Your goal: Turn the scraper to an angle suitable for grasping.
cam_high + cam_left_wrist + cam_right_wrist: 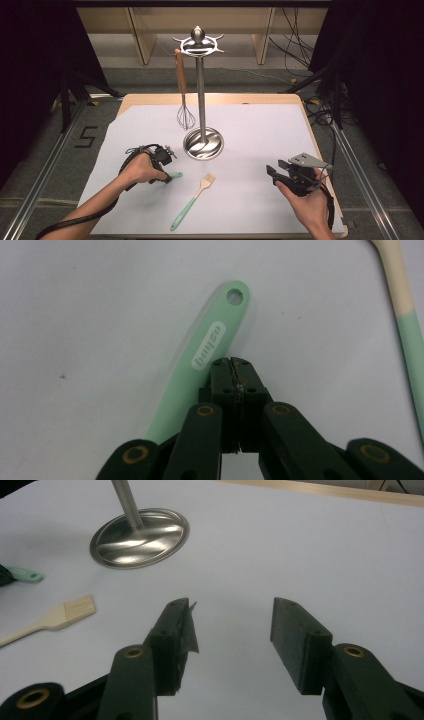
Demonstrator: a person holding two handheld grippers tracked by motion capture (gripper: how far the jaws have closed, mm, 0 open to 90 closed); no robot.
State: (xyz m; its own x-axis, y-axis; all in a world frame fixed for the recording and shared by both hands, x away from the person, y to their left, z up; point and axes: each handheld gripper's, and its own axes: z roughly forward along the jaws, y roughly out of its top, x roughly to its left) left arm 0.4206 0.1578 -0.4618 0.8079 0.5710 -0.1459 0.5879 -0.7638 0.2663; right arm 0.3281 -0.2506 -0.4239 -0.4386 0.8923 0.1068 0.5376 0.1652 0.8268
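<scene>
**Left gripper down on the mint handle, right one just sitting there wide apart**

So in the high view the left gripper (164, 161) sits lower left of centre, with the person's left hand (141, 170) wrapped round it; it's right on top of a mint green utensil handle (176, 175), and only the tip of that handle pokes out to the right of the hand. In the left gripper view the jaws look pressed together, pads touching with just a thin seam between them; the green handle (205, 355) runs diagonally from lower left up to the top centre, with a hanging hole near its end and a white logo patch; the jaw tips sit just beside and slightly over its right edge. I honestly can't tell whether anything is pinched in there; it looks like the handle lies next to the tips rather than between them.

The pastry brush (193, 201) lies on the white table cover (260, 135) a bit right of the left gripper, bristles up toward the centre, green handle pointing to the bottom of the frame; it's near the green handle but not touching it.

The right gripper (274, 170) is at lower right in the high view, held in the right hand (309, 197); in the right gripper view its jaws stand well apart with bare cover between them.

Top centre there's a steel utensil stand (201, 90) with a round base; a whisk (184, 107) with a wooden handle hangs from its left hook.
</scene>
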